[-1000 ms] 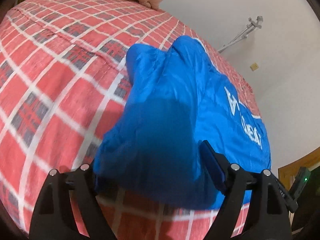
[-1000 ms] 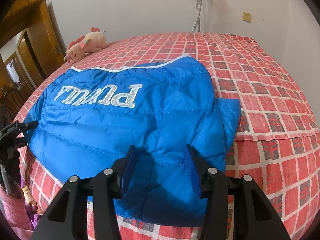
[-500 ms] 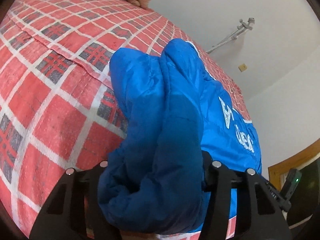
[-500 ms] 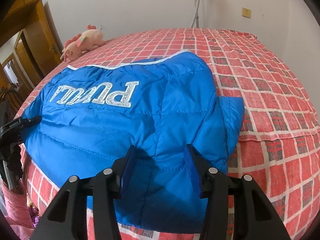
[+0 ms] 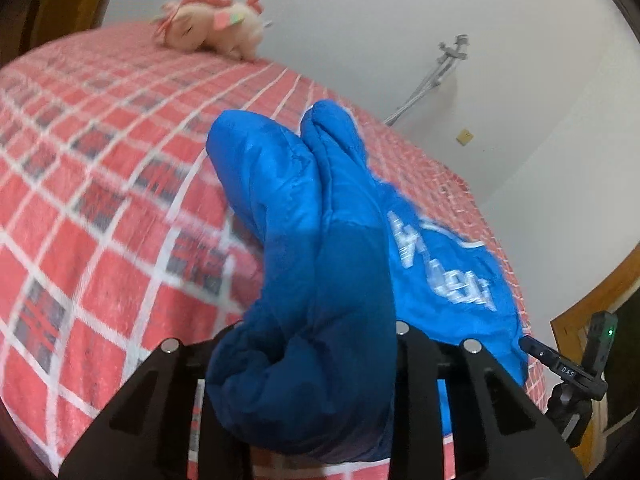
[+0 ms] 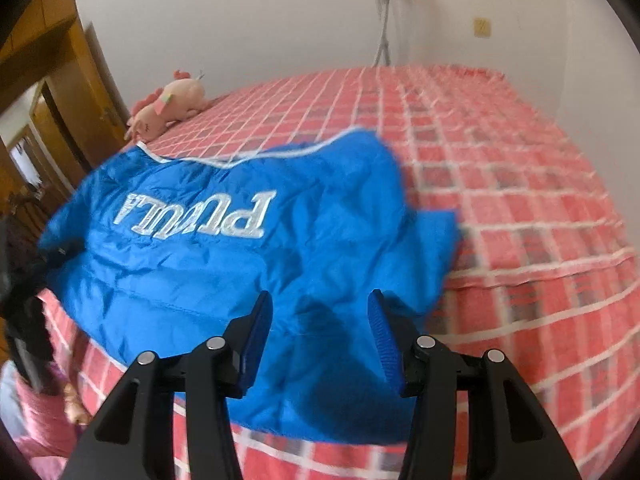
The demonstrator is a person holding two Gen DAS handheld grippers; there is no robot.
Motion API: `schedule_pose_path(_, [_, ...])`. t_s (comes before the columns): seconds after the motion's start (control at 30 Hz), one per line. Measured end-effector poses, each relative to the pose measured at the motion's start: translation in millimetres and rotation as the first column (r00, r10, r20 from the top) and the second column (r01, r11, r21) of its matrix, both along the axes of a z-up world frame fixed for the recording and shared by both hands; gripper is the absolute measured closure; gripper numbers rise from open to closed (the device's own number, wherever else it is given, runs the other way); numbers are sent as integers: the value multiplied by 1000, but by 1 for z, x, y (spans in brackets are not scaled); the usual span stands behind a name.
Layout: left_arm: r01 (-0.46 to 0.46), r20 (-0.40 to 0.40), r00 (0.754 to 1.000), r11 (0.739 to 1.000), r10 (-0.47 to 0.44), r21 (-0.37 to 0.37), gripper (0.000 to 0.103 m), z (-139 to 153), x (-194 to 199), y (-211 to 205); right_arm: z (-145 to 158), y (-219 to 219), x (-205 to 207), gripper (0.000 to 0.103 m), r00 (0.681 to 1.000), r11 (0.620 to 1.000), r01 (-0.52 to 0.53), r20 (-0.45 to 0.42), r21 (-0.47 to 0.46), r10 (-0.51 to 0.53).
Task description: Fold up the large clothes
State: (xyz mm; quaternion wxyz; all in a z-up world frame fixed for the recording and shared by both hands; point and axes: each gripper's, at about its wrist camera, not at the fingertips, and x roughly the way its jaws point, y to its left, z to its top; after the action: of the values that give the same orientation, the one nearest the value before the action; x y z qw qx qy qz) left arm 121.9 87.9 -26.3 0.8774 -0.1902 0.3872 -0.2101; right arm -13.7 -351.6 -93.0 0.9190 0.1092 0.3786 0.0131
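A blue puffer jacket with white lettering lies on a bed with a red checked cover. My left gripper is shut on a bunched corner of the jacket and holds it lifted off the bed; its fingertips are hidden by the fabric. My right gripper is open and empty, just above the jacket's near edge, with its blue pads apart. The left gripper also shows at the far left of the right wrist view.
A pink plush toy lies at the far end of the bed, also in the right wrist view. White walls, a metal stand and a wooden door surround the bed.
My left gripper closed on the jacket's corner and lifted it up off the bed. My right gripper moved slightly closer over the jacket and stayed open.
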Motion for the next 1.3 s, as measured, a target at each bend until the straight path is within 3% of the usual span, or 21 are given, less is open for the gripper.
schedule_pose_path(0.3, [123,150,979,989,-134,80,76,73,-21,-64,20,-23,-24,53,999,998,52,-8,-29,-52])
schedule_pose_path(0.57, [208,175,955,963,-238,173,76,98,-31,-135,18,-38,-38,53,997,997,72,-1,-16,-72])
schedule_pose_path(1.03, [296,147,924,904,-353,309,76,86,-41,-230,15,-52,-50,53,997,997,74,7,4,-74])
schedule_pose_path(1.3, [388,66,892,833,-447,393,75,46,-42,-286,9,-58,-50,53,997,997,81,-3,21,-81])
